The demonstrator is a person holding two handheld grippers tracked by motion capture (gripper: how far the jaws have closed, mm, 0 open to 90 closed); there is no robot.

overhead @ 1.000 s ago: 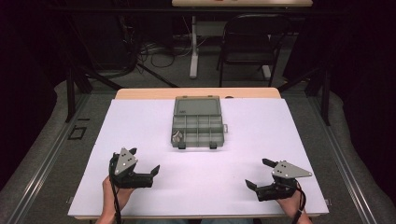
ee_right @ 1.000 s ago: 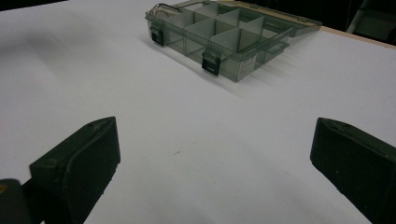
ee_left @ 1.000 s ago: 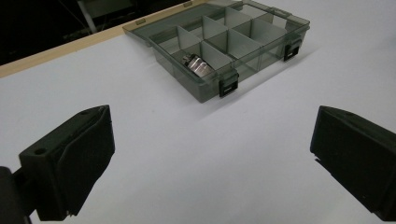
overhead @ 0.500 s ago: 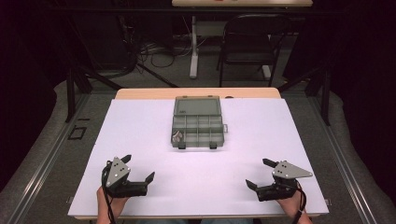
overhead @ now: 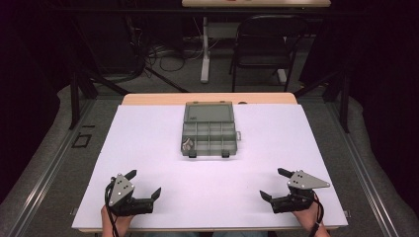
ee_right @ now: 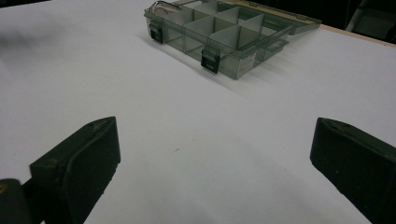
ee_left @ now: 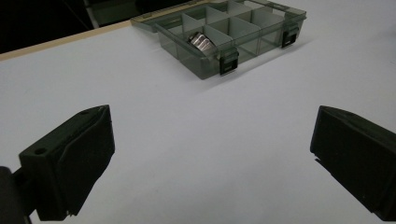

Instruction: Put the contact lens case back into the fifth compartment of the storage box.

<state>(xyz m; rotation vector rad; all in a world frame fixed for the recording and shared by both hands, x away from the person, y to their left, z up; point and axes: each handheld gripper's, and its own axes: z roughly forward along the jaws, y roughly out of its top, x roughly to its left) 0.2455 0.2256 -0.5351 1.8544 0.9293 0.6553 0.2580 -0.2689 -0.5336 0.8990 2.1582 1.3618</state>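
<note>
A white table carries an open box with dividers, sitting toward 12 o'clock, near the far edge and roughly centred. Its lid lies flat behind it and two latches hang at its near wall. A shiny metal piece lies in the near-left compartment; in the left gripper view it shows as a small silvery roll, too small to tell more.

The left tongs rest at about 7 o'clock, near the table's near edge, jaws spread wide with nothing between them. The right tongs sit at about 5 o'clock, likewise spread and empty. Both are well apart from the box, each held by a hand at the bottom edge. A chair stands beyond the table.
</note>
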